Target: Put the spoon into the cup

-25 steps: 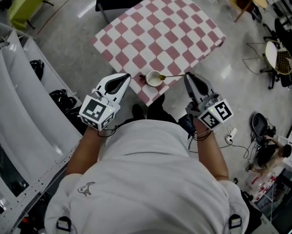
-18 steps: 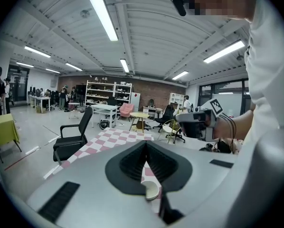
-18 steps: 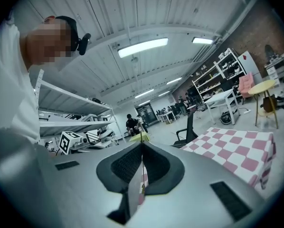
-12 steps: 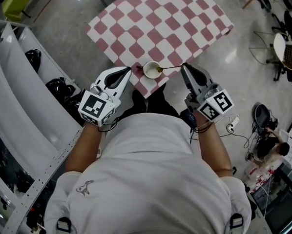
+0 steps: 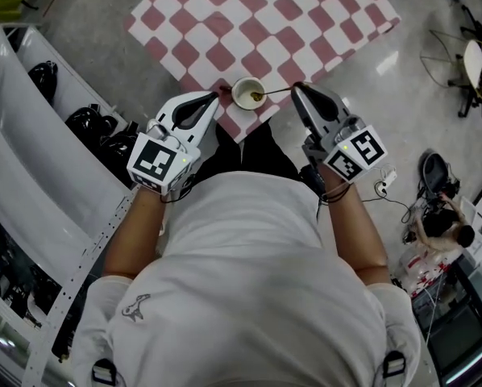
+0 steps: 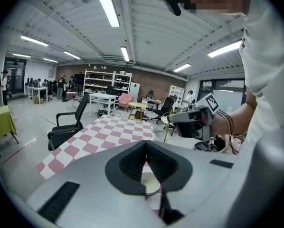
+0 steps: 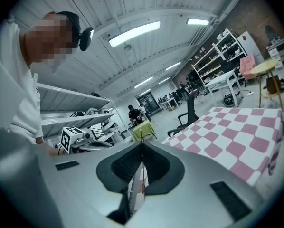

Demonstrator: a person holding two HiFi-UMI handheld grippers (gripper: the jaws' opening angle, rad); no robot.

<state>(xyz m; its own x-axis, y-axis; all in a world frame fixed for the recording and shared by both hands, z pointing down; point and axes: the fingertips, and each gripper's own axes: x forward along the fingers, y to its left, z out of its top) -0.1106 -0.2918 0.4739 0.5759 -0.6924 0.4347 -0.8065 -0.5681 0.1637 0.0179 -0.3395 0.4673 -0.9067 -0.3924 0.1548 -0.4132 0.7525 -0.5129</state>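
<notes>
A small white cup (image 5: 248, 93) stands at the near edge of the table (image 5: 305, 22), which has a pink-and-white checked cloth. A thin gold spoon (image 5: 272, 93) lies with its bowl in the cup and its handle running right. My right gripper (image 5: 294, 88) is shut on the handle's end; in the right gripper view the spoon (image 7: 142, 163) shows as a thin line between the closed jaws (image 7: 141, 144). My left gripper (image 5: 216, 96) hovers just left of the cup, shut with nothing in it. Below its jaws (image 6: 146, 144) the cup (image 6: 151, 184) shows.
White curved shelving (image 5: 31, 160) runs along the left, with dark items on it. Cables and a power strip (image 5: 382, 196) lie on the floor at the right. A black office chair (image 6: 68, 127) stands beyond the table.
The table and cup have shifted up in the head view as the person moved. Both grippers stay beside the cup, and the spoon's bowl has come from the rim to inside the cup.
</notes>
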